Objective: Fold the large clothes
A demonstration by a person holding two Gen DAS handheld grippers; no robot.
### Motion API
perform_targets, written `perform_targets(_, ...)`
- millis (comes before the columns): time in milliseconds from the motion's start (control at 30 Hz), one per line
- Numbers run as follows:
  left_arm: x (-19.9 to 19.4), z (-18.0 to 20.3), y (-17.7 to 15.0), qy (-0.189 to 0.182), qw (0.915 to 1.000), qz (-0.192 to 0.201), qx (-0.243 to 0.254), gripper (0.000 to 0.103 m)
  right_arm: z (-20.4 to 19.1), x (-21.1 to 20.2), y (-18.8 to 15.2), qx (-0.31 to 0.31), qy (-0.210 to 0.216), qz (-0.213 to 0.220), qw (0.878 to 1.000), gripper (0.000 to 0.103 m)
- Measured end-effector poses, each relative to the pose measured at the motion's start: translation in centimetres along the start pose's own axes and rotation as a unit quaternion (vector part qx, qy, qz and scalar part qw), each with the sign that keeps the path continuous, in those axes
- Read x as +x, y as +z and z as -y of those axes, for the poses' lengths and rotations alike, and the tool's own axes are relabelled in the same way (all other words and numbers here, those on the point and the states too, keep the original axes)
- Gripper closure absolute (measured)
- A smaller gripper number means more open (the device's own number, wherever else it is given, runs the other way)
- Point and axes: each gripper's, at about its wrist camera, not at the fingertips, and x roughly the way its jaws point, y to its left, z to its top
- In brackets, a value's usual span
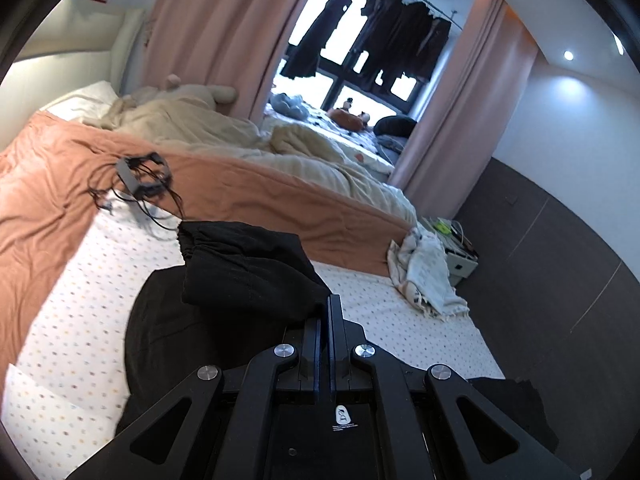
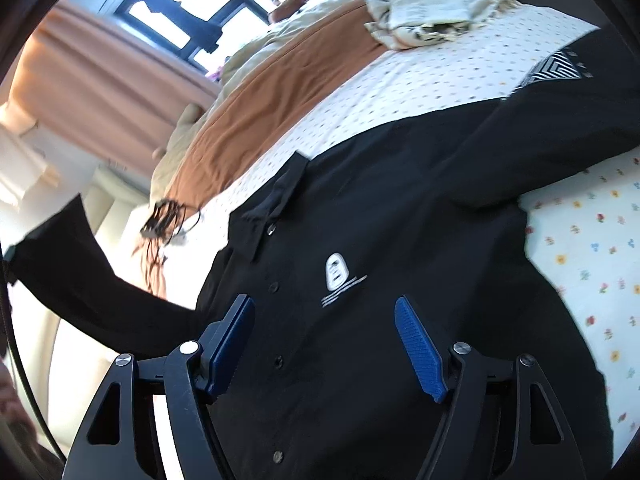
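The long-sleeved black button-up shirt [image 2: 380,216] lay spread on the dotted white bedsheet [image 2: 400,80]; the right gripper [image 2: 324,332] hovered over its chest, jaws wide, nothing between, while the left gripper [image 1: 329,300] pinched its sleeve, lifted clear

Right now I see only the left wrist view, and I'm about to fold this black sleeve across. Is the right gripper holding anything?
Observer: No. The right gripper is open over the shirt, with nothing pinched between its pads.
Operator: Is the shirt front side up?
Observer: Yes. Its buttons face up.
Operator: Any marking to centre on?
Observer: A white chest logo sits just beside the buttons.
Operator: And my sleeve?
Observer: The sleeve is raised and stretched sideways from the shirt's body.
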Motion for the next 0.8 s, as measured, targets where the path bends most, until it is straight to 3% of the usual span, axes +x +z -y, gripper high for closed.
perform_targets(200, 6.3, 1.6, -3.8, -0.028, 0.9983, -0.049, -0.014, 0.101, 2.6, -0.2, 0.4, 0.047, -0.005, 0.005, 0.999, 0.030)
perform_targets(267, 8.4, 2.1, -5.3, -0.029, 0.9971, -0.068, -0.017, 0.101, 3.5, -0.2, 0.7, 0.057, -0.025, 0.008, 0.998, 0.030)
perform_targets(467, 13.9, 3.4, -11.1, -0.051, 0.9880, -0.141, -0.037, 0.097, 6.2, -0.9, 1.5, 0.094, -0.057, 0.018, 0.994, 0.030)
perform_targets(500, 14.6, 3.5, -12.0, -0.060, 0.9849, -0.156, -0.046, 0.086, 6.4, -1.0, 1.6, 0.097, -0.057, 0.020, 0.993, 0.030)
perform_targets(533, 15.2, 3.5, -13.0, -0.067, 0.9810, -0.171, -0.063, 0.064, 6.5, -1.1, 1.6, 0.096, -0.058, 0.021, 0.993, 0.030)
perform_targets(567, 15.5, 3.3, -13.9, -0.071, 0.9780, -0.179, -0.080, 0.050, 6.5, -1.1, 1.7, 0.095, -0.059, 0.023, 0.993, 0.030)
perform_targets(600, 15.6, 3.3, -14.4, -0.077, 0.9765, -0.181, -0.090, 0.024, 6.6, -1.1, 1.7, 0.095, -0.061, 0.025, 0.993, 0.030)
perform_targets(633, 15.3, 3.3, -14.8, -0.082, 0.9764, -0.176, -0.095, 0.011, 6.6, -1.2, 1.7, 0.095, -0.061, 0.026, 0.993, 0.030)
perform_targets(800, 10.7, 2.8, -14.8, -0.049, 0.9869, -0.107, -0.110, 0.010, 6.4, -1.2, 1.6, 0.089, -0.052, 0.025, 0.994, 0.030)
